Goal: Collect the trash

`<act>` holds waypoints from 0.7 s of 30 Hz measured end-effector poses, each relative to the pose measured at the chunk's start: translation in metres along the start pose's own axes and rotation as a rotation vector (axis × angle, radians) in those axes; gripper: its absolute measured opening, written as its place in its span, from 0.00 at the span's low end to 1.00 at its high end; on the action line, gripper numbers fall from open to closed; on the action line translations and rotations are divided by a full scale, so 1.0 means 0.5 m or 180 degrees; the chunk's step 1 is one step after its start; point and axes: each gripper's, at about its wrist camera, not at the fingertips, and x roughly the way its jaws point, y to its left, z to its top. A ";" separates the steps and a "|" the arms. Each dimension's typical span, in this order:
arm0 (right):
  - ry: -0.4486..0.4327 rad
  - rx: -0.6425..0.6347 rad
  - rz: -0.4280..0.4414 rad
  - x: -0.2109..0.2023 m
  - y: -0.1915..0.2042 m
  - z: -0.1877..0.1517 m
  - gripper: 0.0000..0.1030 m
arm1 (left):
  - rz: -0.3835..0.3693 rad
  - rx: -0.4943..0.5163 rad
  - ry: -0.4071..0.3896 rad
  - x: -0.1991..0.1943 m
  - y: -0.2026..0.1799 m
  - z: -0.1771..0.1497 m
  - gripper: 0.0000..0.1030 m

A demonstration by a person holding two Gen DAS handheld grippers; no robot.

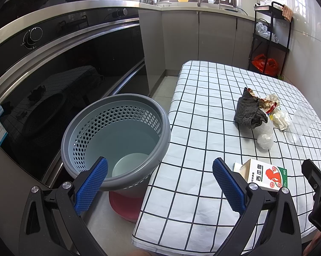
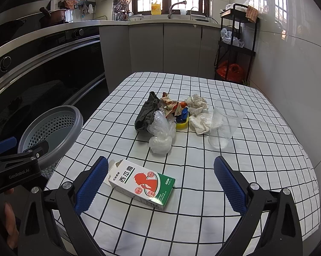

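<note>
The right tongs [image 2: 160, 183] are spread wide, hovering above the white-and-green cardboard medicine box [image 2: 141, 184] on the checked-cloth desk [image 2: 245, 170]; lower squarely, pinch its long sides. The left tongs [image 1: 160, 183], also spread and empty, wait beside the grey perforated plastic bin [image 1: 115, 140] at the left.

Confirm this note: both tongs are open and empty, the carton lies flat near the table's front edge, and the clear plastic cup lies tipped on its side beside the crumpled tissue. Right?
One error: the clear plastic cup stands upright, not tipped, as the right wrist view shows. The rest holds: left tongs and right tongs are open and empty, the carton lies flat near the front edge, and the cup is beside the crumpled tissue.
</note>
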 end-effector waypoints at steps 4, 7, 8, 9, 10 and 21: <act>0.0002 0.0002 0.0006 0.000 0.000 0.000 0.92 | 0.0003 -0.0001 0.0000 0.000 0.000 0.001 0.94; 0.0001 0.0000 0.0002 0.000 0.000 0.000 0.92 | 0.0000 0.0000 0.0000 0.000 0.000 0.000 0.94; 0.0001 0.0002 0.0006 -0.001 -0.001 0.001 0.92 | 0.0002 0.0002 -0.0002 0.000 0.000 0.001 0.94; 0.0000 0.0005 0.0007 -0.001 -0.001 0.000 0.92 | 0.0001 0.0001 0.0001 0.000 0.000 0.000 0.94; 0.0001 0.0001 0.0001 0.000 0.000 0.000 0.92 | -0.0001 0.0001 0.0002 0.000 0.000 0.001 0.94; 0.0006 0.0008 0.0003 -0.001 0.000 0.001 0.92 | 0.0001 0.0001 0.0002 0.000 0.000 0.001 0.94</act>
